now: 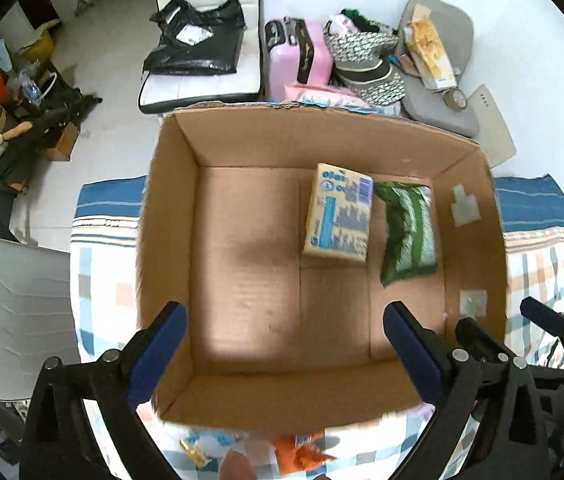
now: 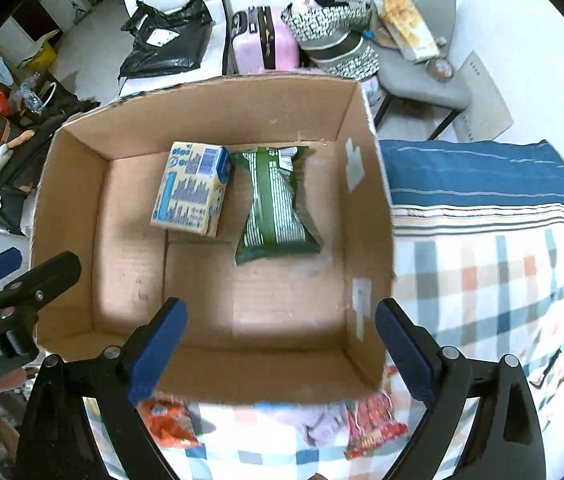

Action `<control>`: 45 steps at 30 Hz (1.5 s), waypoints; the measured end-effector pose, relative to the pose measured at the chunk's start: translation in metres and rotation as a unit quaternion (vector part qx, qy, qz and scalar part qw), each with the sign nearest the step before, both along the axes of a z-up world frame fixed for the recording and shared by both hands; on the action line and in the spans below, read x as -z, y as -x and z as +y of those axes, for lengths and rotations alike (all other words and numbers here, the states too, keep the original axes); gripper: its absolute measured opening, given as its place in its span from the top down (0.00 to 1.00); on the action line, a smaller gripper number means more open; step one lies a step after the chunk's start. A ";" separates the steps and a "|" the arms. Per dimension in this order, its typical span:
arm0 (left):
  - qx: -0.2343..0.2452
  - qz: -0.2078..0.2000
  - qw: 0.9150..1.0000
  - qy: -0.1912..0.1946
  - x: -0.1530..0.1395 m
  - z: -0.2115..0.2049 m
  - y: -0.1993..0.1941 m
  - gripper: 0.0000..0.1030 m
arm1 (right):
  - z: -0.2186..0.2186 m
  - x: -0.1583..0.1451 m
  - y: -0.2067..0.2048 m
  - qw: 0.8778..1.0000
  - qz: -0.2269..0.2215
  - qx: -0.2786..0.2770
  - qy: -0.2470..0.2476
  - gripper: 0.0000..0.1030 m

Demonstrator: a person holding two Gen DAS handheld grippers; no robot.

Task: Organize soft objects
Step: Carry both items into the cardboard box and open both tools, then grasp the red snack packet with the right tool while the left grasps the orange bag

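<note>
— Blue-padded left gripper (image 1: pixel 284 354) nearest of all in the left wrist view, spread wide, holding nothing, hanging over the near wall of the cardboard box (image 1: pixel 282 404).

— And inside?

— Yellow tissue pack (image 1: pixel 339 218) lying flat toward the far right of the floor, green pouch (image 1: pixel 408 232) just beside it on the right, touching or nearly so (hard to tell through the blur). Left half of the floor bare. Below the near wall, on the checked bedspread (image 1: pixel 106 280), an orange packet (image 1: pixel 300 454) half hidden.

— Other tool visible from there?

— Yes, at the lower right edge, just outside the box's right wall.

— Right wrist view, then.

— Right gripper (image 2: pixel 280 344) likewise open wide and carrying nothing, poised above the near wall. Same two items at the far side of the box, pouch now seen pinched at its middle. Waiting outside on the bedspread: orange packet (image 2: pixel 168 422) at near left, pale lilac soft bundle (image 2: pixel 322 420) in the middle, red patterned packet (image 2: pixel 374 424) at near right.

— Risks from here?

— Probably a jaw catching the cardboard rim on the way down to the packets, since both tools sit so close over it; could drag or tip the light box. Also a slippery, air-filled packet squirting out of a shallow pinch.
</note>
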State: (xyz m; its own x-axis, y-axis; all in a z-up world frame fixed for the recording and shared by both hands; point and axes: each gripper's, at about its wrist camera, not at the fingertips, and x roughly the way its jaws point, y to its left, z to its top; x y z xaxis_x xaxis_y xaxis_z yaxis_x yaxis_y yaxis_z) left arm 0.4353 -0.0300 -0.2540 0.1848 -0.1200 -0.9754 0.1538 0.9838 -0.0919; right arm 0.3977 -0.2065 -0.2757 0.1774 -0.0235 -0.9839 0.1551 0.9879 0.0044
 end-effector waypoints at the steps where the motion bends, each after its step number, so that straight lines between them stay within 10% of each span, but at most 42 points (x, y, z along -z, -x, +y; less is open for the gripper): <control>1: -0.003 -0.009 1.000 -0.001 -0.006 0.002 0.008 0.02 | 0.001 -0.008 0.010 1.000 -0.007 0.000 0.004 0.06; 28: -0.036 -0.139 0.989 -0.018 -0.120 0.005 0.152 0.02 | -0.020 -0.136 0.145 0.995 -0.099 -0.021 -0.023 0.06; 45: -0.082 0.069 0.993 -0.058 0.068 0.011 0.184 0.02 | -0.123 0.088 0.157 0.989 0.108 0.079 -0.055 0.07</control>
State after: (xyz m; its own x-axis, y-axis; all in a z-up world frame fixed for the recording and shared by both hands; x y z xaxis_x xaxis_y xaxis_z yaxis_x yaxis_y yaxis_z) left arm 0.2511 -0.0186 -0.3218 0.0563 0.0143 -0.9983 -0.0158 0.9998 0.0135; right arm 0.2403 -0.3292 -0.3637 -0.0349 0.0749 -0.9966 0.3169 0.9466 0.0600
